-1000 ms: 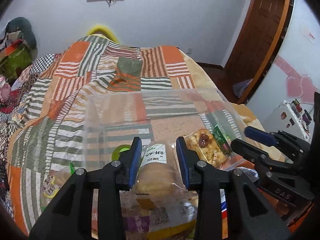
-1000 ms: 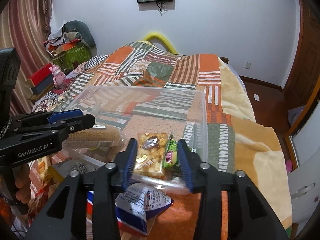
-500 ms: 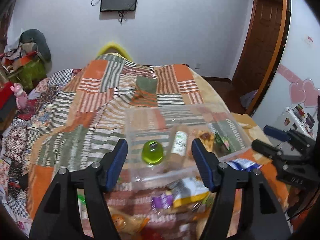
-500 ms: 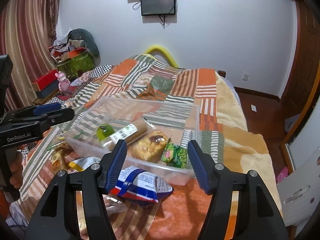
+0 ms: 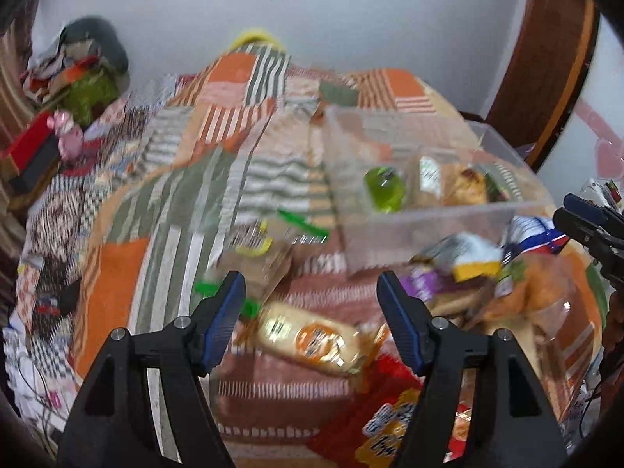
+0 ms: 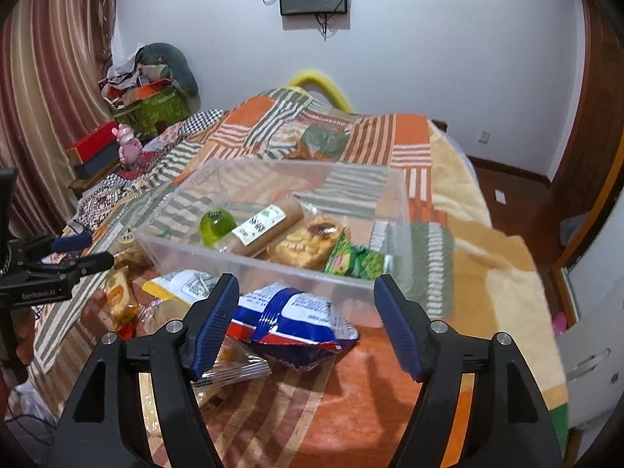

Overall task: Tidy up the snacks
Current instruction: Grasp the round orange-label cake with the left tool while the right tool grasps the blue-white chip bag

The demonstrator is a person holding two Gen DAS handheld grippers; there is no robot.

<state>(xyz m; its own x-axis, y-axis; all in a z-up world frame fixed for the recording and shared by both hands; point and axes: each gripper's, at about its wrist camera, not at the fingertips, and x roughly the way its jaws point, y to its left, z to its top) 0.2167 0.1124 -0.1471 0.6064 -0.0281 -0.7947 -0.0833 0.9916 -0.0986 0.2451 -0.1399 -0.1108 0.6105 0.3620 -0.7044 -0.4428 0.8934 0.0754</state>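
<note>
Both spread wide and holding nothing: left gripper above a yellow wrapped bun on the quilt, right gripper over a blue-and-white packet just in front of the clear bin. Four snacks counted inside the bin from the right wrist: green jelly cup, brown roll, nut cake, green packet. Blurred in the left view, yet alone in showing loose packets left of the bin.

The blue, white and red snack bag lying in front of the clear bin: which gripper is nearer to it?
Right. The right gripper is open with the blue, white and red snack bag between its fingers; the left gripper is over a yellow packet, farther left.
</note>
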